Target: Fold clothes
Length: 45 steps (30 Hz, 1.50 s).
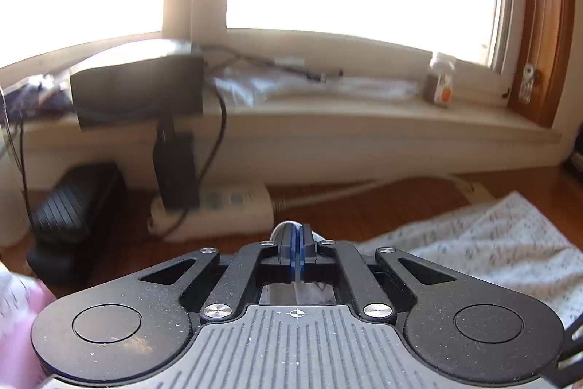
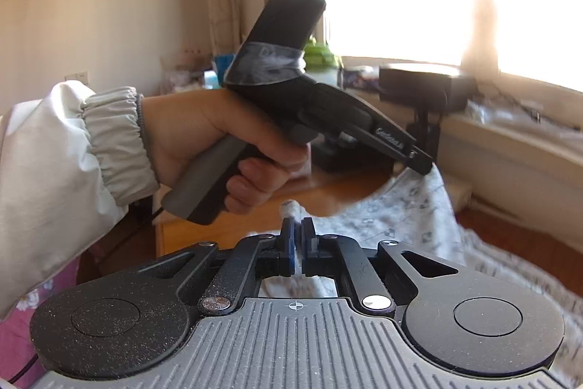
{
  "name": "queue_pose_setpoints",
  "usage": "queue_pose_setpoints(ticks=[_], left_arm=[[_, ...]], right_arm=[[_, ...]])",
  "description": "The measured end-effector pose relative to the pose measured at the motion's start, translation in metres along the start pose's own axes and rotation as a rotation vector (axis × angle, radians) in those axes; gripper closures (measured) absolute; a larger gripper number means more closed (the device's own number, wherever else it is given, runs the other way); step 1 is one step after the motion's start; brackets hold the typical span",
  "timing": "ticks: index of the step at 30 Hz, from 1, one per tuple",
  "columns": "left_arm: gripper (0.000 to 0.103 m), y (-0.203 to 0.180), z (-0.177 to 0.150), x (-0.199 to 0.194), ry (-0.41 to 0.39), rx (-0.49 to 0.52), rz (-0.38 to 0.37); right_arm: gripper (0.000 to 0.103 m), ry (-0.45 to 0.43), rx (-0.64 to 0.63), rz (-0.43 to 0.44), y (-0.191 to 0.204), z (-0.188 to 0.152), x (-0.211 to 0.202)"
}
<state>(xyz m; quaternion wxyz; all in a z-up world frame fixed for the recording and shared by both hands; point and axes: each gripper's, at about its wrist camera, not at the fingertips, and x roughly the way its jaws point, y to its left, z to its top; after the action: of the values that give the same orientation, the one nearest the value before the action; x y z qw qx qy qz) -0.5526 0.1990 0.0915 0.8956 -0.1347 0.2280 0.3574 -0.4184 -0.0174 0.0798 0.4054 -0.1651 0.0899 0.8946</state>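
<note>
The garment (image 1: 481, 243) is white cloth with a small dark print, and it lies on a wooden surface to the right in the left wrist view. My left gripper (image 1: 297, 243) is shut, with a white fold of the cloth pinched at its tips. In the right wrist view a hand in a white sleeve (image 2: 65, 163) holds the left gripper (image 2: 424, 166) raised, and the garment (image 2: 408, 217) hangs from its tip. My right gripper (image 2: 298, 236) is shut on another edge of the same cloth, lower and nearer.
A white power strip (image 1: 233, 206) with a black plug and a black adapter (image 1: 73, 206) sit on the wood below the windowsill (image 1: 364, 119). A small bottle (image 1: 441, 81), cables and a dark box (image 1: 138, 90) rest on the sill. Pink floral fabric (image 2: 22, 327) shows at lower left.
</note>
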Motion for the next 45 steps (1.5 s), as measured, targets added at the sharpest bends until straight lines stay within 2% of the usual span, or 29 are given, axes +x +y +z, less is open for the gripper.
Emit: queue_pose_setpoints(ticks=[3, 6, 7, 8, 9, 10, 11, 14, 19, 23, 28, 31, 34, 37, 41, 42, 43, 45], left_arm=[[0.101, 0.008, 0.011, -0.002, 0.054, -0.022, 0.086], [0.096, 0.019, 0.002, 0.005, 0.141, -0.019, 0.166], [0.091, 0.023, -0.004, 0.008, 0.160, -0.017, 0.187], [0.080, 0.026, -0.009, 0.008, 0.163, -0.012, 0.206], [0.070, 0.028, -0.013, 0.009, 0.164, -0.007, 0.224], [0.066, 0.029, -0.016, 0.008, 0.157, -0.009, 0.225], [0.063, 0.031, -0.019, 0.006, 0.150, -0.012, 0.224], [0.061, 0.025, -0.021, 0.000, 0.124, -0.008, 0.205], [0.052, -0.005, -0.019, -0.014, 0.063, 0.035, 0.175], [0.044, -0.039, -0.017, -0.014, 0.012, 0.081, 0.135], [0.037, -0.087, -0.016, 0.014, 0.014, 0.133, 0.044], [0.036, -0.111, -0.019, 0.035, 0.019, 0.145, -0.005], [0.036, -0.135, -0.022, 0.056, 0.023, 0.157, -0.054], [0.036, -0.157, -0.026, 0.072, 0.027, 0.177, -0.102], [0.036, -0.179, -0.034, 0.083, 0.044, 0.230, -0.143], [0.036, -0.183, -0.035, 0.085, 0.049, 0.238, -0.160], [0.035, -0.186, -0.037, 0.086, 0.052, 0.249, -0.175], [0.035, -0.196, -0.040, 0.091, 0.063, 0.275, -0.200]], right_arm=[[0.099, -0.001, -0.012, 0.012, 0.005, 0.006, 0.012], [0.097, 0.036, 0.009, 0.033, 0.008, 0.002, 0.030], [0.092, 0.060, 0.019, 0.043, 0.008, -0.001, 0.036], [0.088, 0.081, 0.026, 0.045, 0.009, -0.004, 0.040], [0.073, 0.091, 0.033, 0.043, 0.009, -0.008, 0.041], [0.058, 0.096, 0.036, 0.045, 0.008, -0.010, 0.041], [0.055, 0.105, 0.034, 0.045, 0.006, -0.011, 0.039], [0.055, 0.117, 0.027, 0.025, -0.001, -0.009, 0.026], [0.056, 0.133, 0.019, -0.091, -0.035, -0.002, -0.010], [0.056, 0.150, 0.032, -0.223, -0.096, -0.010, -0.058], [0.058, 0.249, 0.115, -0.403, -0.183, -0.042, -0.120], [0.057, 0.262, 0.189, -0.506, -0.220, -0.063, -0.157], [0.055, 0.274, 0.322, -0.509, -0.252, -0.086, -0.180], [0.052, 0.249, 0.447, -0.457, -0.272, -0.102, -0.185], [0.051, 0.235, 0.452, -0.437, -0.273, -0.102, -0.172], [0.061, 0.232, 0.452, -0.432, -0.273, -0.101, -0.168], [0.088, 0.235, 0.436, -0.424, -0.272, -0.102, -0.167], [0.090, 0.233, 0.415, -0.430, -0.271, -0.102, -0.169]])
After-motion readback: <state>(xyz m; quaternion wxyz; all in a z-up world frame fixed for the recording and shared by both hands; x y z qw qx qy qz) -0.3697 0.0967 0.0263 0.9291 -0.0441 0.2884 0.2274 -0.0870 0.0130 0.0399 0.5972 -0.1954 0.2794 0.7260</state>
